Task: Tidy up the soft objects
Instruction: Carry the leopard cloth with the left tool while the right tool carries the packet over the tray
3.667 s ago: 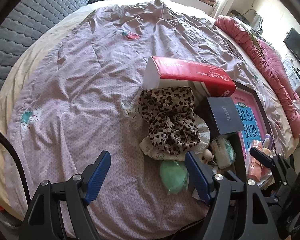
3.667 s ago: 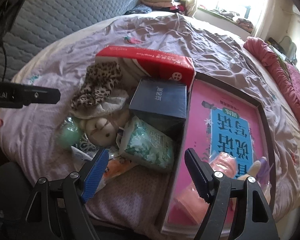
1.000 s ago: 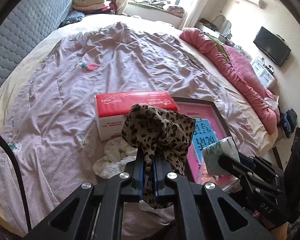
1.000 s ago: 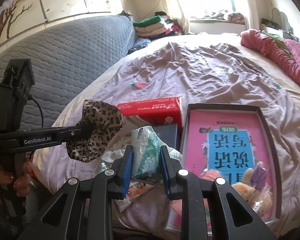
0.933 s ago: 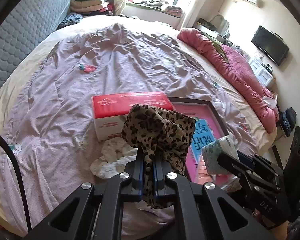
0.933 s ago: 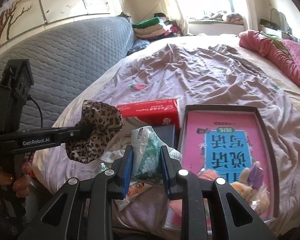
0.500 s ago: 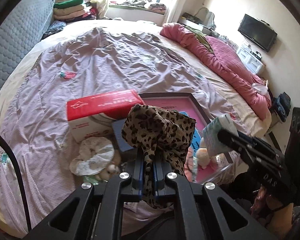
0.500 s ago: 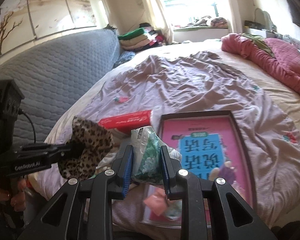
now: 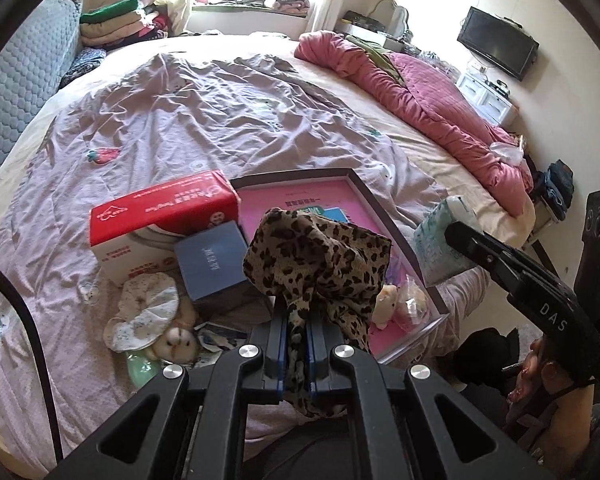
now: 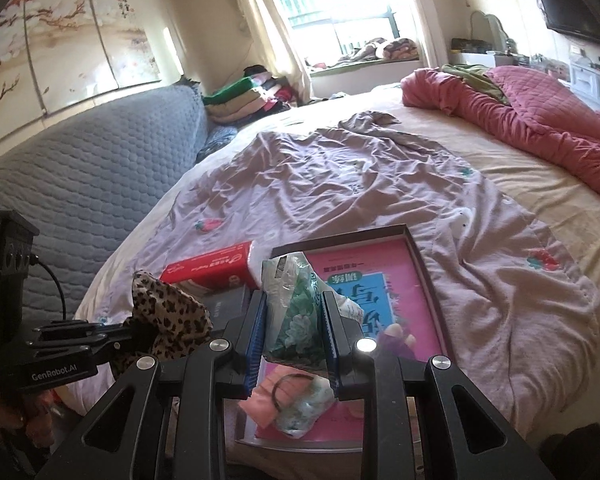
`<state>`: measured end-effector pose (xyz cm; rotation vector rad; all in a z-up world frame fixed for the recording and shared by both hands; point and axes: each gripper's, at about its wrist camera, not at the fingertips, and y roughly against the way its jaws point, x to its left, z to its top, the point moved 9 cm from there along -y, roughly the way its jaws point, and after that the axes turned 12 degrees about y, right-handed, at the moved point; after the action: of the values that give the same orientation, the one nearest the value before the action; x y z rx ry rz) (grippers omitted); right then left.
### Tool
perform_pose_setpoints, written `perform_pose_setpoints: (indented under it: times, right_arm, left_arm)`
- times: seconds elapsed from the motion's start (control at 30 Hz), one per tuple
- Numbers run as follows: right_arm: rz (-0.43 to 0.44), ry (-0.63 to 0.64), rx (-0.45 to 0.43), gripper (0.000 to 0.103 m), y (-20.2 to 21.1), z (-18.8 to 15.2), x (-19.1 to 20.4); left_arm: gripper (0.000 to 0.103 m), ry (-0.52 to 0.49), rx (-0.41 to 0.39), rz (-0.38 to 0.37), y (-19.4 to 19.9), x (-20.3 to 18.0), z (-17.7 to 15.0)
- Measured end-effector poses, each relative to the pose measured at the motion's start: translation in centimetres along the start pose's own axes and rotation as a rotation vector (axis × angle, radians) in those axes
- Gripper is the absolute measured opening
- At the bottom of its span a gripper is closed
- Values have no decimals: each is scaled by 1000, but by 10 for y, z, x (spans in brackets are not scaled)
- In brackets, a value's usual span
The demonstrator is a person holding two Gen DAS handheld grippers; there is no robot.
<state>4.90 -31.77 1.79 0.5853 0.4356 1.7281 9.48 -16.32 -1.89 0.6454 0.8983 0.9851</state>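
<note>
On the bed's lilac sheet, far left: a white floral scrunchie lying on a small plush toy, both just in front of a red tissue box and beside a dark blue box. Centre: left tool clamped tight on a leopard-print scrunchie, lifted clear of the bed above the near edge of a dark-rimmed tray with a pink lining. Right: right tool closed on a green floral tissue pack, held in the air over the same tray. In the tray's near end, small plush toys and plastic-wrapped bits.
</note>
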Motion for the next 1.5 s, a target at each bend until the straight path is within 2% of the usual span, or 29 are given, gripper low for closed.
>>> perform_pose_setpoints:
  times: [0.6, 1.5]
  right_arm:
    - [-22, -35, -18, 27, 8, -2, -16]
    - [-84, -92, 7, 27, -3, -21, -58]
  left_arm:
    - [7, 0, 18, 4, -13, -4, -4]
    - [8, 16, 102, 33, -69, -3, -11]
